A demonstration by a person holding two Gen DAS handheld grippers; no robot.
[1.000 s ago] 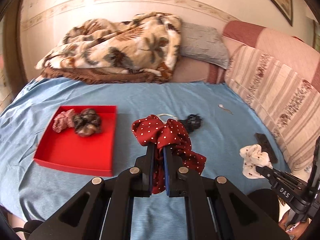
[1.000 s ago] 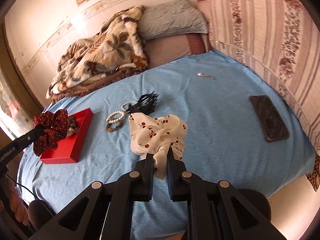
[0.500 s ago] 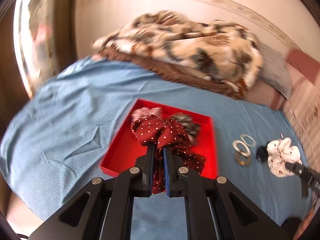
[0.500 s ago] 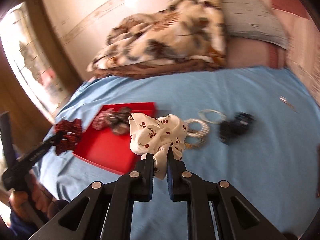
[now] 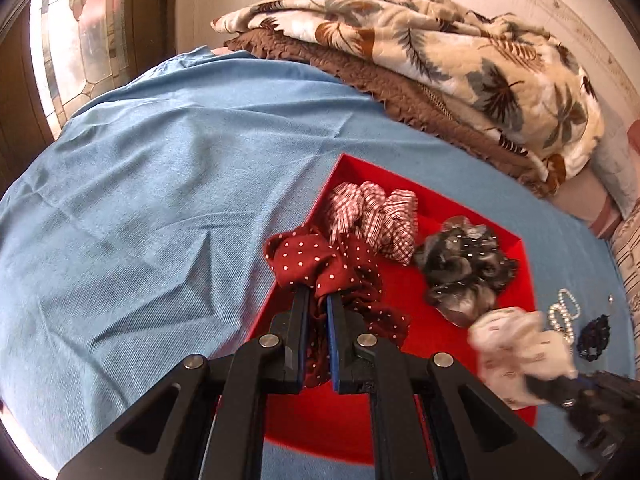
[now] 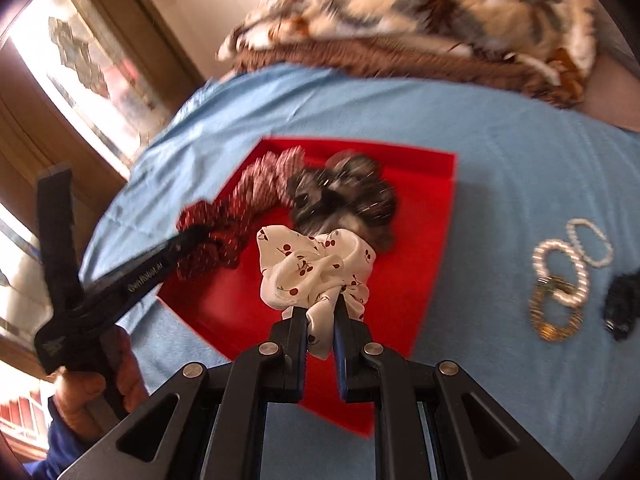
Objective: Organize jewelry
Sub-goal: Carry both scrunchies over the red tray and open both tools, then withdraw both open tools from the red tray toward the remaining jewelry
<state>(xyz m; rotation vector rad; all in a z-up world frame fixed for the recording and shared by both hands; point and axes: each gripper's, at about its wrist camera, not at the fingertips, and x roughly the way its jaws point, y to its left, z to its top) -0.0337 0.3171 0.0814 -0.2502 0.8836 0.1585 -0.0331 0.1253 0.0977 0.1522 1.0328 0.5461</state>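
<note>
Fabric is bunching between both pairs of jaws. The left gripper point(image 5: 318, 300) is pinching the dark red polka-dot scrunchie point(image 5: 320, 264), its jaws narrowed onto a fold of the cloth; most of the scrunchie is spilling forward past the fingertips and to their right, with a tail hanging down between the blue pads. Its long axis is running roughly from upper left to lower right in the left wrist view, and it is hanging over the near left part of the red tray point(image 5: 516, 280).

The right gripper point(image 6: 320, 312) is clamping the white cherry-print scrunchie point(image 6: 316, 268) the same way, jaws drawn close on a gathered fold. The bulk is sitting just ahead of the fingertips, spread left to right, above the middle of the tray point(image 6: 420, 164).

Inside the tray, a red-and-white checked scrunchie point(image 5: 372, 216) is lying toward the far corner, and a grey-black scrunchie point(image 5: 464, 268) is lying just beside it to the right.

On the blue bedsheet point(image 5: 160, 200), right of the tray, pearl bracelets point(image 6: 576, 260) and a gold bracelet point(image 6: 554, 316) are lying touching, with a black hair clip point(image 6: 622, 300) near them. A leaf-print blanket point(image 5: 440, 40) is heaped at the far side.
</note>
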